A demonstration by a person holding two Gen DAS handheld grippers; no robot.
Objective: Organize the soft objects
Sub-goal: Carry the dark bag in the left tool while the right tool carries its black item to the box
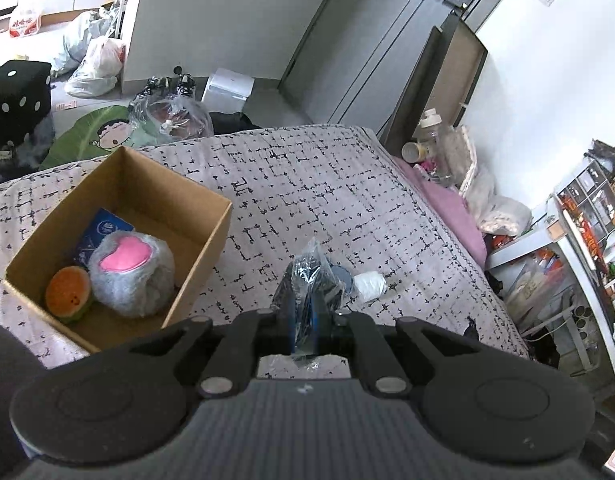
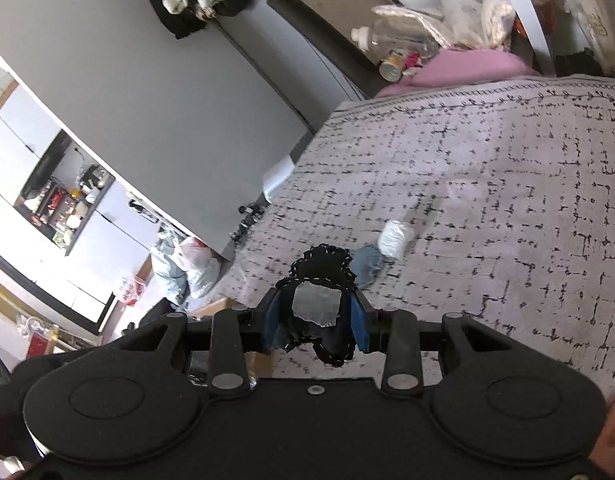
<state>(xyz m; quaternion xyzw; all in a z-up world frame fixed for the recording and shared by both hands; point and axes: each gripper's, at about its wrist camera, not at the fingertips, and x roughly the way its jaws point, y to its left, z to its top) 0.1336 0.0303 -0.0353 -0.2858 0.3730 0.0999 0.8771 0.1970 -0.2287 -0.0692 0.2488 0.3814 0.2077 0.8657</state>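
1. Bedspread (image 1: 307, 184), pale pink with a black broken-grid print, fills the middle of both wrist views; a plain pink sheet (image 1: 447, 204) shows at its far edge.
2. Left gripper (image 1: 305, 312): its blue-padded jaws are pressed together on a clear plastic bag (image 1: 309, 264) that holds something dark. The crinkled top of the bag sticks up past the fingertips, and a bit of plastic hangs out below them.
3. Right gripper (image 2: 317, 312): its jaws stand a little apart, clamped on a black soft item with white stitching (image 2: 325, 276). A pale grey patch sits on the item between the blue pads. Whether it is a label or a piece of film is hard to tell from this angle.
4. Cardboard box (image 1: 179, 200) rests open on the bedspread, to the left of the left gripper in the left wrist view. Inside lie a grey plush with a pink patch, wrapped in plastic (image 1: 131, 272), an orange round toy with a green rim (image 1: 67, 294) touching it, and a blue packet (image 1: 103, 232) behind both.
5. Beyond the grippers, on the bedspread, lie a small white roll of fabric (image 2: 395, 238) and a faded blue cloth piece (image 2: 367, 264), touching each other and outside the box.
6. Floor past the bed is cluttered: plastic bags (image 1: 95, 64), a black cube with white dots (image 1: 17, 96), a green cartoon cushion (image 1: 95, 132).
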